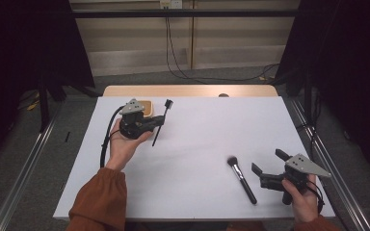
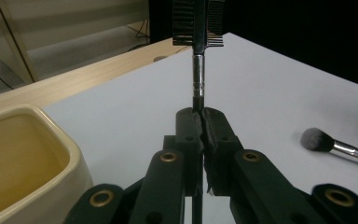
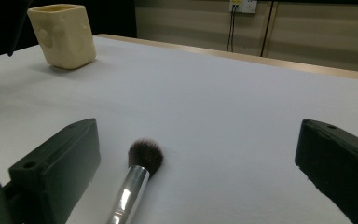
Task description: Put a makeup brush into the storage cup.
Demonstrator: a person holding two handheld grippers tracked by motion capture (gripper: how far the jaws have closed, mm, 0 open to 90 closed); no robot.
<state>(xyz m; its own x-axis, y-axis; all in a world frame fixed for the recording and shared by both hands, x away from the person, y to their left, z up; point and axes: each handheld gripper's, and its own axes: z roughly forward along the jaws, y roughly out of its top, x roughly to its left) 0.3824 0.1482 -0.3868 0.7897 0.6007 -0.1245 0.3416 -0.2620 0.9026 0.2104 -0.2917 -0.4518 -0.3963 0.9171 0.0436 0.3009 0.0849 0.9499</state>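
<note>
So from where I'm standing, the left gripper (image 1: 160,121) is clamped tight on the thin handle of a little brow comb brush (image 2: 197,70), jaws squeezed together on it with the comb head sticking up and out past the tips. It's held up off the white table (image 1: 197,144), right next to the cream-coloured cup (image 2: 23,154) at the far left corner. My read is we're mid-way through tidying makeup tools into that cup: the comb is picked up and about to go in. Next move probably needs the hand to tip the comb handle-down over the cup's opening and only then let go, otherwise it'll clatter off the rim.

The right gripper (image 1: 265,168) sits near the front right with its jaws spread wide and nothing in them. The fluffy powder brush (image 1: 241,179) lies flat on the table just beside it, bristles pointing away from the person, so I'd guess it's next in line.

No brand names, labels or readable writing on anything that I can make out
</note>
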